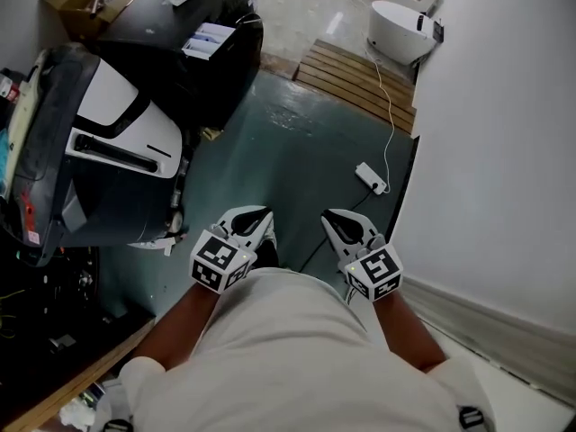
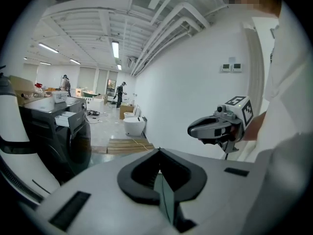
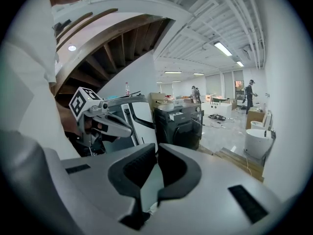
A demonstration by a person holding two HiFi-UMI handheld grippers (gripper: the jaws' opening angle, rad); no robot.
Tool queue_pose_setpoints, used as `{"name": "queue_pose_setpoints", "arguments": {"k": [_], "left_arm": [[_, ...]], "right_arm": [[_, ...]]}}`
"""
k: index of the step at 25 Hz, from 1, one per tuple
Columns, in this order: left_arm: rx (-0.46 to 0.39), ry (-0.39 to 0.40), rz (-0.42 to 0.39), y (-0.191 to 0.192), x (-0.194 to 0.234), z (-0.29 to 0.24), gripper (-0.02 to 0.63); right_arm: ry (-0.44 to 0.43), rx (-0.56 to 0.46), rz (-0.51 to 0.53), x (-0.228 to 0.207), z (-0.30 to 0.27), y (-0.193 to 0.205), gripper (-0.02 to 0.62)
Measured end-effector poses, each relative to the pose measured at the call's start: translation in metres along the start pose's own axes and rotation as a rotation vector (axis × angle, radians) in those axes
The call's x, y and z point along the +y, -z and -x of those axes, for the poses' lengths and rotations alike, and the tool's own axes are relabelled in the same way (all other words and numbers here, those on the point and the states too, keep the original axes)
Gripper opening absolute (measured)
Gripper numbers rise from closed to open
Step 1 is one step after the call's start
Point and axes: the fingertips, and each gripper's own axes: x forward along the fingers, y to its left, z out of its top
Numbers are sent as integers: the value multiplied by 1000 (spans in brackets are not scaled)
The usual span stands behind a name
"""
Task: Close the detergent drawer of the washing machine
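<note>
Tongs on both sides sit low in the head view, drawn in close against the person's pale shirt [image 1: 297, 349]. The left tongs [image 1: 256, 218] are clenched, pads meeting at the tips with nothing caught between them. The right tongs [image 1: 343, 220] are pinched together too, only a hairline slit showing between the pads in the right gripper view, and they grip nothing. Neither pair touches anything; both point out over the dark green floor [image 1: 288, 147].

The washing machine [image 1: 202, 75], dark-bodied, stands in the upper centre of the head view, well apart from both tongs. Its detergent drawer [image 1: 210, 40] juts out from the front near the top, white with a bluish inside, plainly still pulled out.

A white-and-black appliance [image 1: 117, 142] fills the left of that view. A wooden pallet [image 1: 355, 77] and a white toilet [image 1: 400, 30] lie toward the upper right, and a white power strip [image 1: 371, 177] rests on the floor beside the white wall [image 1: 495, 151]
</note>
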Motion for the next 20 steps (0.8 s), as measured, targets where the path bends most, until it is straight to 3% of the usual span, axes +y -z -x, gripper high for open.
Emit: {"name": "queue_pose_setpoints", "arguments": {"k": [13,20], "left_arm": [[-30,-55,4,-57,141,-43,26],[-27,-87,41,-70,175,-76,52]], "right_arm": [[-41,14,54,-65,-126,-82,6],[-85,41,54,-93,-150,-91,6]]}}
